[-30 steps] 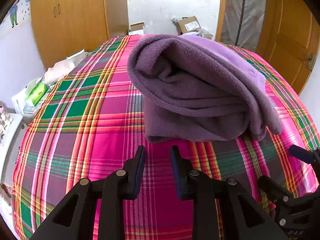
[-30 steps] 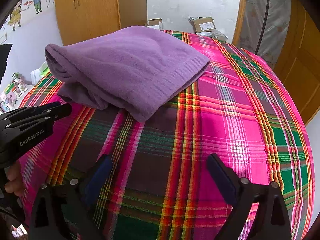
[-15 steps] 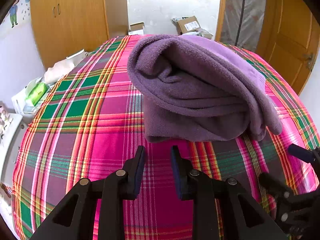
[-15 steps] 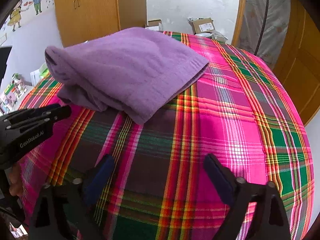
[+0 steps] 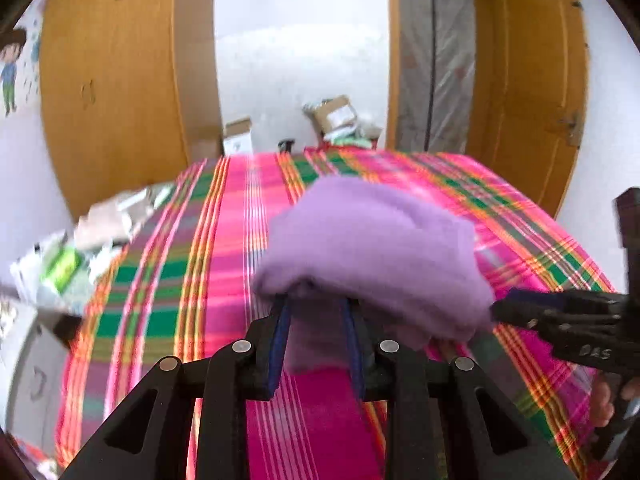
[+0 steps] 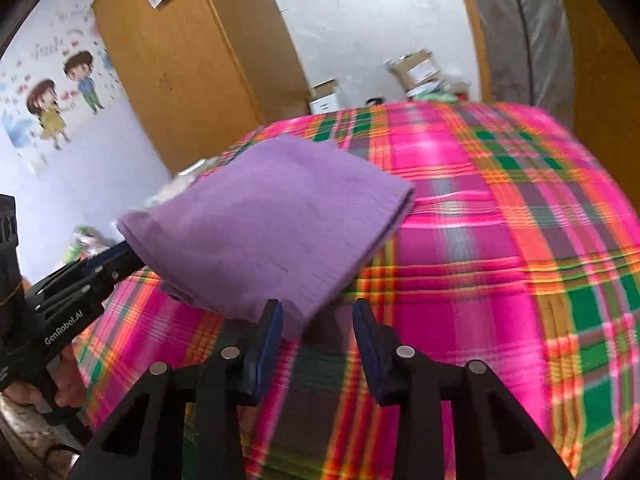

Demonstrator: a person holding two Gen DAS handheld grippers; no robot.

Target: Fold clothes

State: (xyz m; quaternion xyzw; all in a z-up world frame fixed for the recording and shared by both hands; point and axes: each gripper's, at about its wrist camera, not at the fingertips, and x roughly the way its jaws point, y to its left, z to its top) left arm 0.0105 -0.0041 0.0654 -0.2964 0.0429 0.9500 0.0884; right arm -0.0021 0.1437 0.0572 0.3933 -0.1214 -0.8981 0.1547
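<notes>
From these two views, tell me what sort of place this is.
Most likely a home bedroom, perhaps a child's: a bed under a plaid cover, a wooden wardrobe, and cartoon wall stickers. Cardboard boxes sit on the floor beyond the bed.

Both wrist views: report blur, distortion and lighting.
Left wrist view: motion blur smears the plaid bedcover and the purple garment; left gripper stays sharp. Right wrist view: the bedcover streaks toward the right edge; right gripper crisp. Both: fisheye bending, dark corners, soft even light.
</notes>
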